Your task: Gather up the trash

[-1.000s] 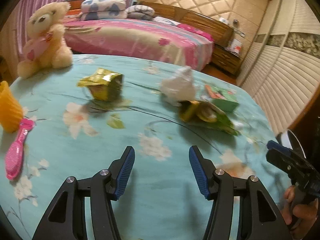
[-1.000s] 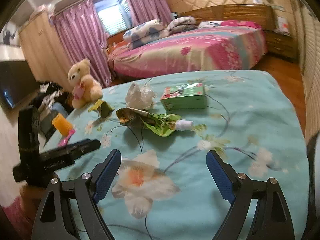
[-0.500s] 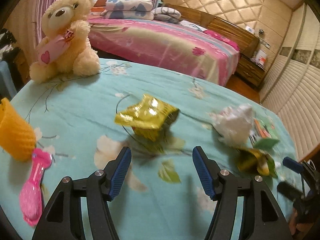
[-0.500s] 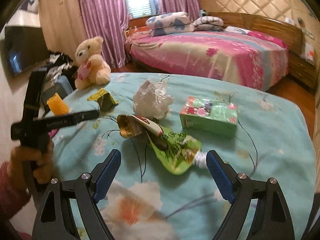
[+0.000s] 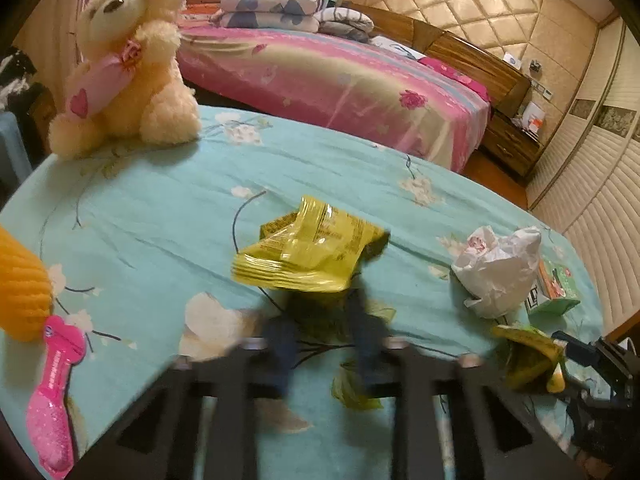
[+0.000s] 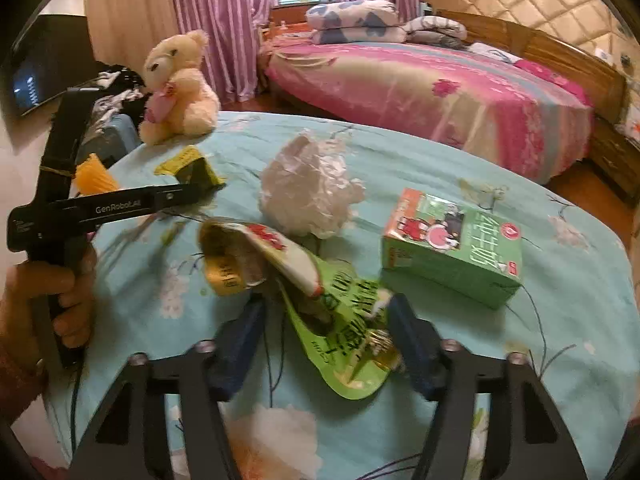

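Observation:
A yellow snack wrapper [image 5: 308, 252] lies on the turquoise flowered bedspread [image 5: 160, 208], just ahead of my left gripper [image 5: 320, 344], whose blurred jaws are partly closed with a gap between them. My right gripper [image 6: 326, 332] is open, its fingers on either side of a green and white snack pouch [image 6: 320, 300]. A crumpled white plastic bag [image 6: 312, 188] and a green carton [image 6: 452, 248] lie beyond it. The yellow wrapper also shows in the right wrist view [image 6: 188, 168], by the left gripper's tip.
A teddy bear [image 5: 128, 60] sits at the far left of the bedspread. An orange cup [image 5: 20, 284] and a pink hairbrush [image 5: 56, 392] lie at the left edge. A pink bed [image 5: 340, 80] stands behind, a slatted wardrobe [image 5: 600, 208] at right.
Both grippers have moved forward: the left up to the yellow wrapper, its jaws narrowing; the right around the green pouch, its jaws also narrower.

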`<state>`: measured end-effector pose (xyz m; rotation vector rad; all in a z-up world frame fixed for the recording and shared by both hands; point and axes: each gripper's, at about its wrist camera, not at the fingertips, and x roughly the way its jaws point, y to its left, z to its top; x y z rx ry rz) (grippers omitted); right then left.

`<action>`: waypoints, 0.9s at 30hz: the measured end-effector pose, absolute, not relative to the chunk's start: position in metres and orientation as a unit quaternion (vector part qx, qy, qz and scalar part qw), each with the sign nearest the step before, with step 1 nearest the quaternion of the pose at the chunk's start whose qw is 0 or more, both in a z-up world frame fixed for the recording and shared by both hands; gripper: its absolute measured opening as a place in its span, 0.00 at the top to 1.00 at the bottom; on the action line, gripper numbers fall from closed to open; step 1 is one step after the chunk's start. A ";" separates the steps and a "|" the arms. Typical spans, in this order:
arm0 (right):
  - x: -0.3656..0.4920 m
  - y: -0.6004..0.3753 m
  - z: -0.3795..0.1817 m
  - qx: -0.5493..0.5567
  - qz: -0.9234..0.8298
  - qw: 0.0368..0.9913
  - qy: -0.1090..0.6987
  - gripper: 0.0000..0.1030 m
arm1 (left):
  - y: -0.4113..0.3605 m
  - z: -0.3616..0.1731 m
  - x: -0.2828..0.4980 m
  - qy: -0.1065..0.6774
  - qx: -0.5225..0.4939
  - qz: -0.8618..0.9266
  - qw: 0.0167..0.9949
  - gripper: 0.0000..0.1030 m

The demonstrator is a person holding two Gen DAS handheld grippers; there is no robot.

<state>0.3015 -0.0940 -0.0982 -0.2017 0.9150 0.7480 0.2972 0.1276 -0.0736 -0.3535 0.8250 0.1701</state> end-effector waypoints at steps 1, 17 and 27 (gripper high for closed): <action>0.301 -0.096 -0.098 -0.088 0.352 0.825 0.433 0.56 | 0.128 -0.073 0.297 0.396 -0.170 0.079 0.899 0.96; 0.255 -0.144 -0.076 0.002 0.322 0.841 0.435 0.81 | 0.105 -0.053 0.240 0.375 -0.140 0.056 0.915 0.98; 0.246 -0.165 -0.076 0.058 0.310 0.837 0.448 0.82 | 0.116 -0.042 0.276 0.367 -0.114 0.116 0.916 0.33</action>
